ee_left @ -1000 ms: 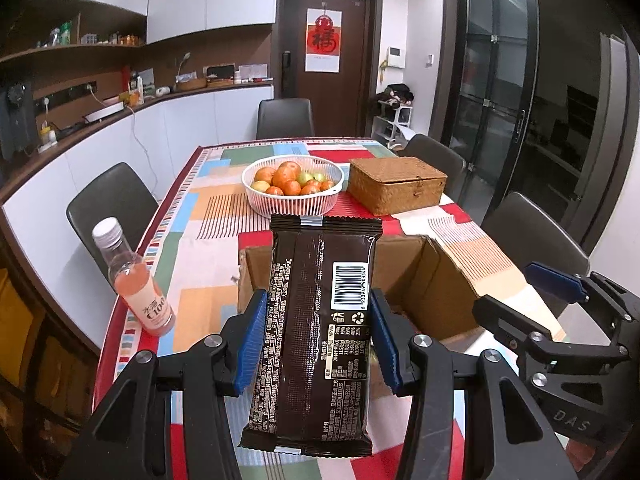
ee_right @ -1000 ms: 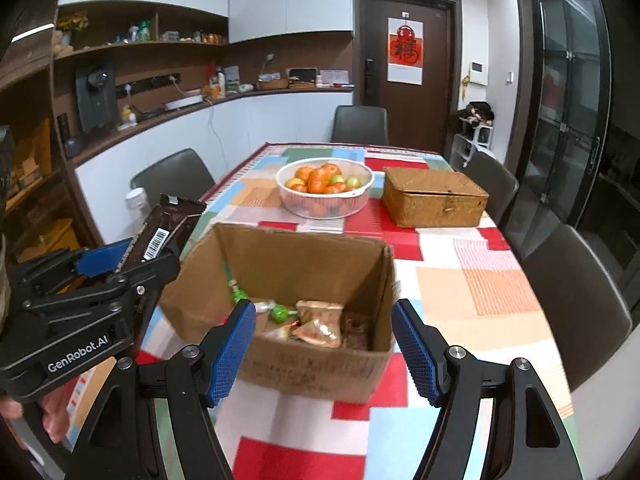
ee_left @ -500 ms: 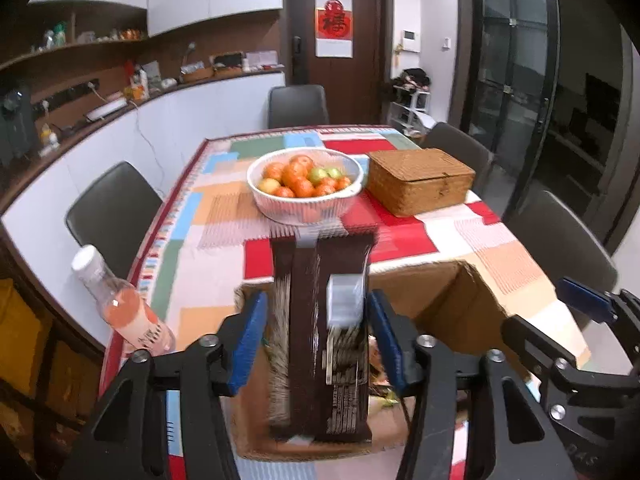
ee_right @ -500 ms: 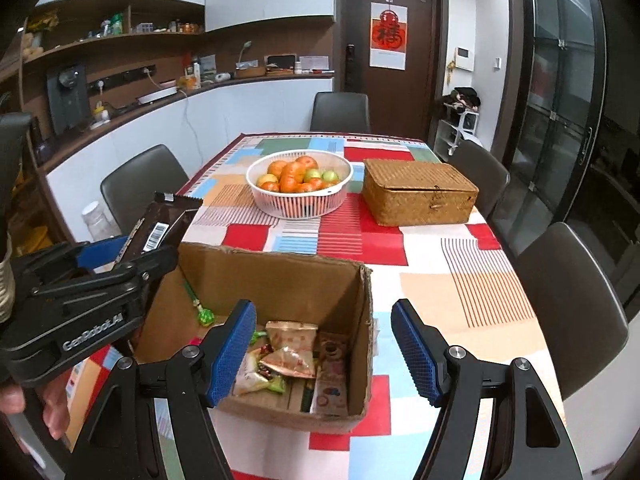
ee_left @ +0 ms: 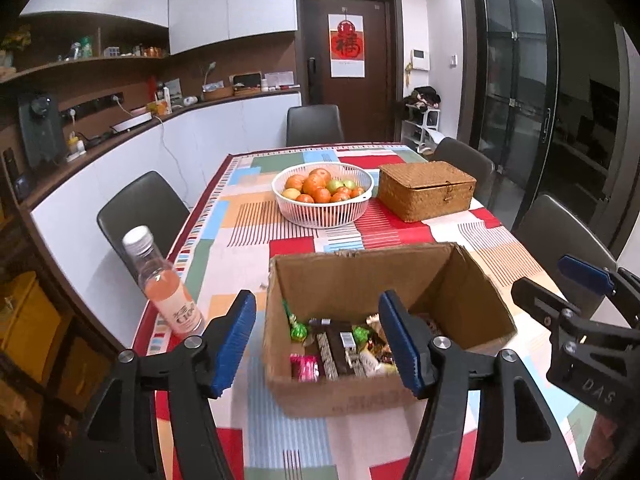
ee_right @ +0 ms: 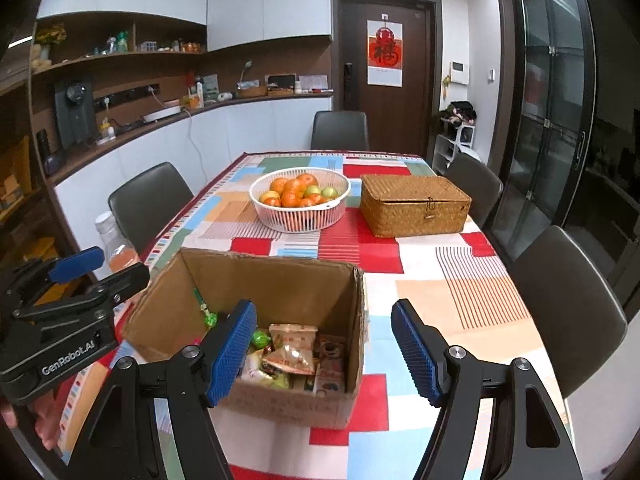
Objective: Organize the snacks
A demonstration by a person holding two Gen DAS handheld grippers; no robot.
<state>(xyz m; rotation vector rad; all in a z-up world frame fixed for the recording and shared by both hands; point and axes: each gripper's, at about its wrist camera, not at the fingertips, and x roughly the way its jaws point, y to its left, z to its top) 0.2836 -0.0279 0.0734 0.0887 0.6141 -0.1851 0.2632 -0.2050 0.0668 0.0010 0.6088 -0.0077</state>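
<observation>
- Left gripper: jaws have just been opening, nothing between them; dark bar lies blurred in cardboard box
- Right gripper: apart, empty
- Bottle label possibly "C100"

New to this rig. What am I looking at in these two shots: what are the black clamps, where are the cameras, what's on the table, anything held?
There is no robot arm. A person holds a two-finger gripper in each hand, and a fisheye camera on each looks forward along its blue-padded jaws. One picture comes from the left gripper, the other from the right gripper; each also catches the other tool at its edge.

On the patchwork tablecloth sits an open cardboard box with snack packets, including a dark chocolate packet. Behind it are a white fruit basket and a lidded wicker box. A pink drink bottle stands near the table's left edge.

Nothing is held. The left jaws have just been opening, with nothing gripped between them; the right jaws stand open too.
</observation>
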